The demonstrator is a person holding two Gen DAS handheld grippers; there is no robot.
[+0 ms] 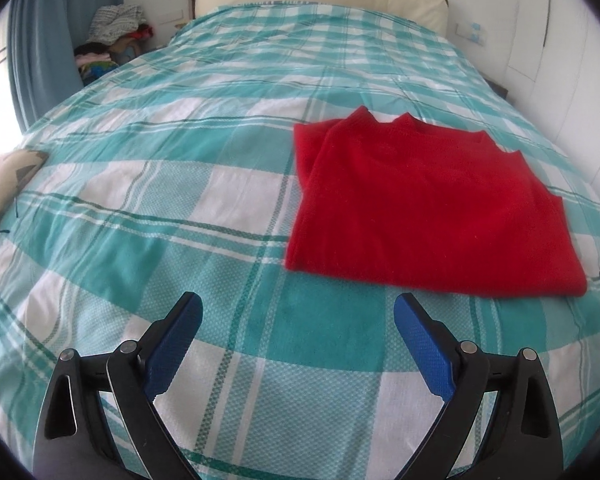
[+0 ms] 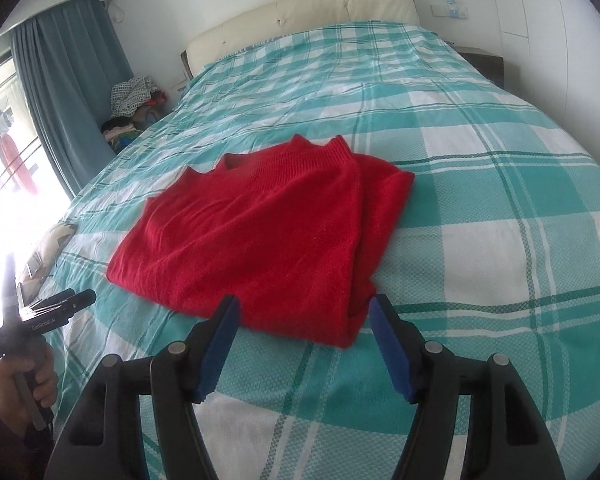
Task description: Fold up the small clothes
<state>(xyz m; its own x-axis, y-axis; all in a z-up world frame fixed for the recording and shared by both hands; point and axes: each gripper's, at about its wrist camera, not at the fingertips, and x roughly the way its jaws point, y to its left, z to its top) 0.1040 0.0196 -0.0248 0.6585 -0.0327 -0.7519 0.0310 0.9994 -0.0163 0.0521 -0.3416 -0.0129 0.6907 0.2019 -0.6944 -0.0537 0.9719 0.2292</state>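
Lying folded on the plaid bedspread (image 1: pixel 180 208), red sweater (image 1: pixel 428 208) with sleeves tucked out of sight.
Collar toward headboard (image 2: pixel 300 20), long axis up-frame; left gripper (image 1: pixel 298 312) and right gripper (image 2: pixel 302 312) spread, grasping nothing.

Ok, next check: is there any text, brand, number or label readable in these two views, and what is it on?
"GenRobot.AI", as best it reads (small, slanted, first letter unsure): white print on the black body of the left gripper, right wrist view.
Wall plates by the headboard: blue marks, too small to read.
Red sweater and checked bedspread: no text visible.
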